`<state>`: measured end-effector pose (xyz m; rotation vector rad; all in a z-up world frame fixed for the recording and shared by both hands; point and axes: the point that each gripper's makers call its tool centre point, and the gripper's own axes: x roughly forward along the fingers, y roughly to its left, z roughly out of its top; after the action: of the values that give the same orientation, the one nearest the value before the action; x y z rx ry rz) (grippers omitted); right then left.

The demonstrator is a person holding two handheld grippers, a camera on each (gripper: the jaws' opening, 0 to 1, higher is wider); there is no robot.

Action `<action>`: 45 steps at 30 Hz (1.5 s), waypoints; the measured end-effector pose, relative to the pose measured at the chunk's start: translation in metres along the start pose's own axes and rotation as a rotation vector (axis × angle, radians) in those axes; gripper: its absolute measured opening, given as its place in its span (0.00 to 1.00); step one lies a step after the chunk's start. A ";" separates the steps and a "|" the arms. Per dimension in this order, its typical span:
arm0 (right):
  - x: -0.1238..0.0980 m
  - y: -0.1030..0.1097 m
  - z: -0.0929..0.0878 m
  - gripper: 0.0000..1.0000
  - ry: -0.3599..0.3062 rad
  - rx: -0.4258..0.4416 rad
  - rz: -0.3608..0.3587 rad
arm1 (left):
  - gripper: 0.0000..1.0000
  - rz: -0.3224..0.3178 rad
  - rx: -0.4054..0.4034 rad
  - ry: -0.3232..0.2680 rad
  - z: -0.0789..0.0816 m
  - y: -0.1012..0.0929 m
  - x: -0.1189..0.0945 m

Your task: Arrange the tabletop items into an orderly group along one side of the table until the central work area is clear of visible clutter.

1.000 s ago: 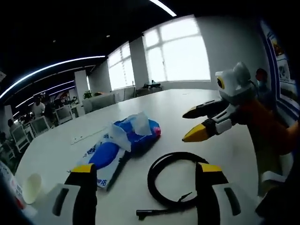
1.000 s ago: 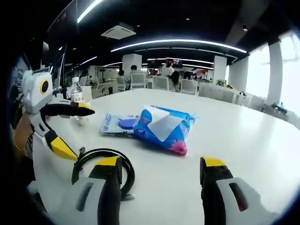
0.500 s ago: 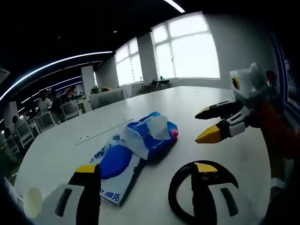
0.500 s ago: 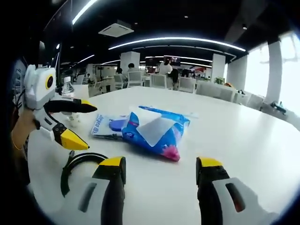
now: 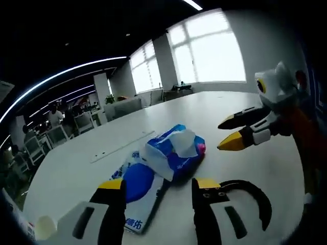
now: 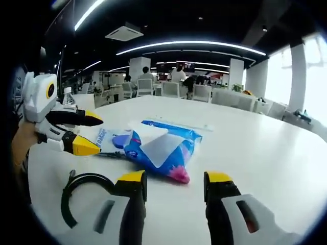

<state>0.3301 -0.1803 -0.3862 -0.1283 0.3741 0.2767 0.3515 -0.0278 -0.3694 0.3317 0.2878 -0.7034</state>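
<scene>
A blue tissue pack [image 5: 173, 153] [image 6: 158, 148] with a white sheet sticking out lies mid-table. Beside it is a flat blue-and-white packet [image 5: 135, 189] [image 6: 110, 138]. A coiled black cable [image 5: 250, 201] [image 6: 82, 191] lies nearer the person. My left gripper [image 5: 159, 186] [image 6: 92, 133] is open, low over the flat packet's near end. My right gripper [image 6: 175, 178] [image 5: 227, 131] is open, and its tips frame the tissue pack's pink end. I cannot tell whether either gripper touches anything.
The white table [image 5: 230, 107] [image 6: 265, 153] stretches far beyond the items. A long white strip [image 5: 120, 148] lies behind the tissue pack. A pale cup-like thing [image 5: 43, 227] sits at the near left edge. Office chairs and people are in the background.
Both grippers' jaws have narrowed their gaps. Both have moved closer to the tissue pack and flat packet. The left one shifted off the cable toward the packet.
</scene>
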 end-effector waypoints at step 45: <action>0.034 -0.008 -0.014 0.21 0.021 0.065 0.010 | 0.23 0.023 -0.037 0.145 0.001 -0.013 0.062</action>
<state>0.3575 -0.1821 -0.4115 -0.0652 0.4045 0.2724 0.3882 -0.0737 -0.3943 0.3511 0.4329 -0.6517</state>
